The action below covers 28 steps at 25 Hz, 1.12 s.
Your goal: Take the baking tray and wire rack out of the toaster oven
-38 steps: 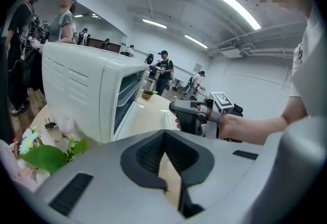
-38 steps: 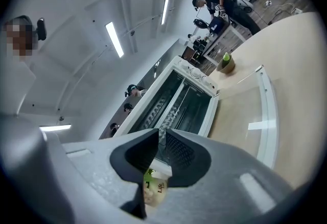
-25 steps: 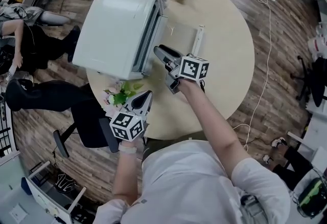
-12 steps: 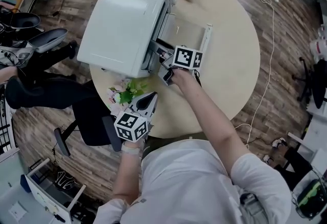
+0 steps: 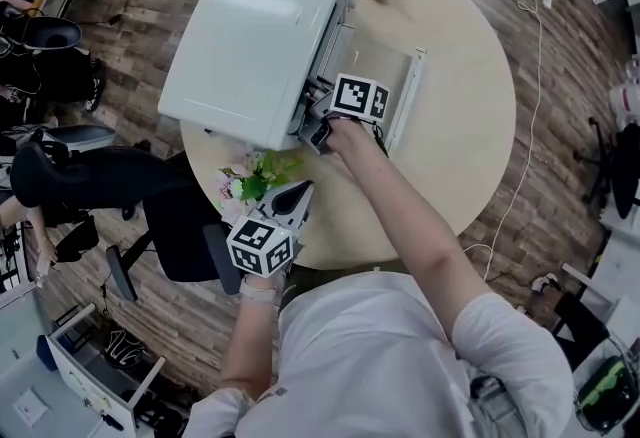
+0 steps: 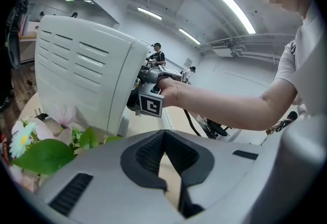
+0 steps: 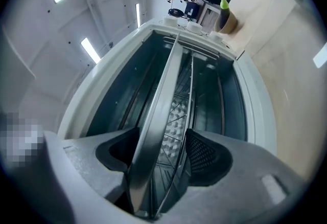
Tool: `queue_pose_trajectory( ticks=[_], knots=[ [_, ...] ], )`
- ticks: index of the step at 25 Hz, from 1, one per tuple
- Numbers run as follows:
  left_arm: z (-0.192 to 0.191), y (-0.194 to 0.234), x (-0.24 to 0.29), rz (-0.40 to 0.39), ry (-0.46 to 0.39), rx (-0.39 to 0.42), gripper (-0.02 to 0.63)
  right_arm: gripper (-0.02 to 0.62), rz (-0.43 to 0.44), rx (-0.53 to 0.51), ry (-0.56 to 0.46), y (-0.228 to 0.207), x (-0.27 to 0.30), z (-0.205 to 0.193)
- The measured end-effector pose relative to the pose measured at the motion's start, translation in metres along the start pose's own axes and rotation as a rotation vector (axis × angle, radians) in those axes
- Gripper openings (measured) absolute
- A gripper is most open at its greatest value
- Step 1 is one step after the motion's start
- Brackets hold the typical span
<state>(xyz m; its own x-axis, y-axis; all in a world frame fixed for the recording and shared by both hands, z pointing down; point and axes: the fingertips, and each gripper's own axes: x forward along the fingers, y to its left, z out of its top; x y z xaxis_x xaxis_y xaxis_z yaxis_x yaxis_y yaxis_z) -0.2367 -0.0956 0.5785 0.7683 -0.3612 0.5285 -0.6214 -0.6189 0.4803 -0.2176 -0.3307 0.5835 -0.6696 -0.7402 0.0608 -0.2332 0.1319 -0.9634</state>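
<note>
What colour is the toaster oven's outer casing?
White, or a very pale off-white; the toaster oven shows it best in the head view.

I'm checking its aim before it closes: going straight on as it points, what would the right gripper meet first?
Probably the baking tray: its front rim stands between the right gripper's fingers, which have just been opening, with the wire rack close beside it in the toaster oven. Depth is unclear.
</note>
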Motion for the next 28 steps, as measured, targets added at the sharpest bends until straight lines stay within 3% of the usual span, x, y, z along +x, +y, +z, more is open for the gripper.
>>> queue_pose_trajectory(
  ticks=[7,16,28],
  knots=[
    [-0.005,0.001,0.001,0.007,0.016,-0.006,-0.002,0.256,-0.007,0.044,0.023,-0.005,0.006,-0.001],
    [-0.010,-0.004,0.005,0.026,0.022,-0.019,-0.002,0.211,-0.034,0.024,0.021,-0.008,-0.013,0.002],
    [-0.018,-0.024,0.015,0.013,0.043,-0.015,-0.002,0.107,-0.101,-0.102,-0.036,-0.008,-0.063,0.015]
  ],
)
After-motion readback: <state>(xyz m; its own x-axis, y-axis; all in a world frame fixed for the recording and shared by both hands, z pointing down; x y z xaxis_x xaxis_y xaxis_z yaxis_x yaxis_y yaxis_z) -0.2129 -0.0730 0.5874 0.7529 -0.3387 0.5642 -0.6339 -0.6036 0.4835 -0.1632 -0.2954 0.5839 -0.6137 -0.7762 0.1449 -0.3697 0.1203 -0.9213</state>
